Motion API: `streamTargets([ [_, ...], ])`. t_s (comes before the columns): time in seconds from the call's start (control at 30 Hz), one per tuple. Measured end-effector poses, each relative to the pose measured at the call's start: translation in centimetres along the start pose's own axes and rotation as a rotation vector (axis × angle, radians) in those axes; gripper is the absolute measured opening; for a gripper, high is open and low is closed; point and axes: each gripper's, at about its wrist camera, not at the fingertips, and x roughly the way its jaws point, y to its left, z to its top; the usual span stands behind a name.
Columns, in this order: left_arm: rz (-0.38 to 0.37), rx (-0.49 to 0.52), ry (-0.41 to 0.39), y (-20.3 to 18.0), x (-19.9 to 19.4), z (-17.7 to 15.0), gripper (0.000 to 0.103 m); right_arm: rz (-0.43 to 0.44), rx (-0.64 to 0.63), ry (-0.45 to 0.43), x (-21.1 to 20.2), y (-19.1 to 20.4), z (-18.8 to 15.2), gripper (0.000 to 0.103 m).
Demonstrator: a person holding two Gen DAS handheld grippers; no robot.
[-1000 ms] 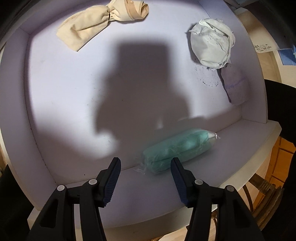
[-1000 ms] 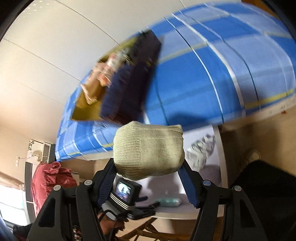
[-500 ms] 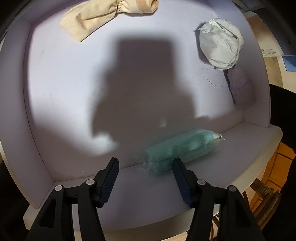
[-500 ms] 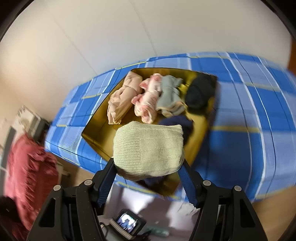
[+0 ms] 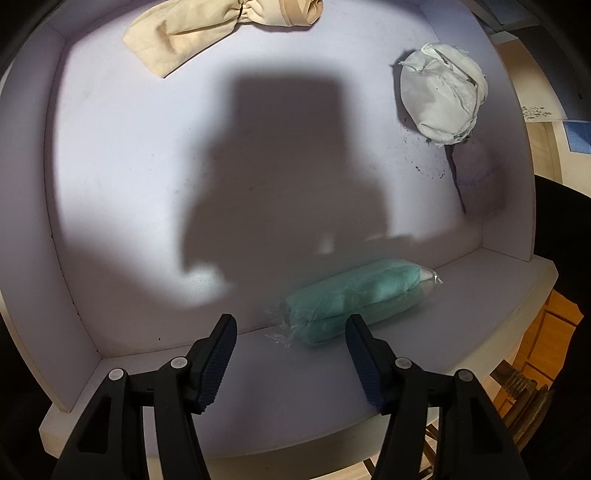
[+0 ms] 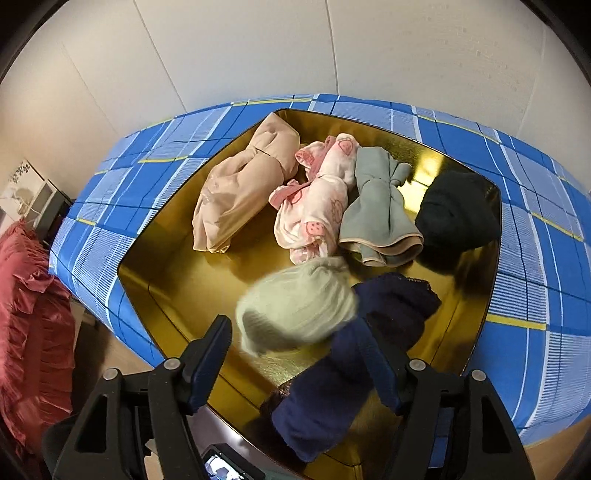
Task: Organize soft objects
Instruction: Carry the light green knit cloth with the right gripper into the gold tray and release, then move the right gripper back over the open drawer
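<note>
My right gripper (image 6: pixel 295 332) hangs over a gold-lined box (image 6: pixel 136 273), its jaws opening. A pale green knit bundle (image 6: pixel 295 302) is blurred just past the fingertips, free of the pads, beside a navy bundle (image 6: pixel 351 369). Farther back in the box lie a beige-pink roll (image 6: pixel 240 192), a pink printed cloth (image 6: pixel 317 199), a grey knotted cloth (image 6: pixel 380 206) and a black bundle (image 6: pixel 458 210). My left gripper (image 5: pixel 291 323) is open above a white tray (image 5: pixel 74 221), just short of a teal roll in clear wrap (image 5: pixel 354 295).
The white tray also holds a cream knotted cloth (image 5: pixel 207 33), a crumpled white bundle (image 5: pixel 439 107) and a lilac piece in shadow (image 5: pixel 480 184). The gold box sits on a blue checked bedspread (image 6: pixel 535 258). Red fabric (image 6: pixel 29 332) lies at the left.
The right gripper swung over the gold box, rolled level, and let go of the pale green knit bundle, which is dropping. The left gripper's jaws widened slightly; it stayed over the tray.
</note>
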Motion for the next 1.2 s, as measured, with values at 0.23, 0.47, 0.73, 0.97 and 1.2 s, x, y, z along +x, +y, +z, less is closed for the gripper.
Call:
streamTargets([
  [0.23,-0.010,-0.035,-0.013,1.2,0.0,0.3,0.062,0.078,0.070,-0.086,-3.6,-2.0,-2.3,0.075],
  [0.47,-0.059,-0.157,-0.081,3.8,-1.1,0.0,0.062,0.117,0.105,-0.157,-7.8,-4.6,-7.8,0.079],
  [0.73,-0.123,-0.256,-0.111,5.9,-1.4,-0.2,0.062,0.119,0.129,-0.039,-5.9,-6.8,-16.4,0.081],
  [0.97,-0.093,-0.243,-0.117,5.0,-1.8,0.1,0.062,0.100,0.115,0.285,3.2,-6.7,-22.2,0.081],
  [1.2,-0.110,-0.387,-0.206,8.0,-3.3,-0.2,0.062,0.082,-0.020,0.648,13.9,-3.2,-27.3,0.081],
])
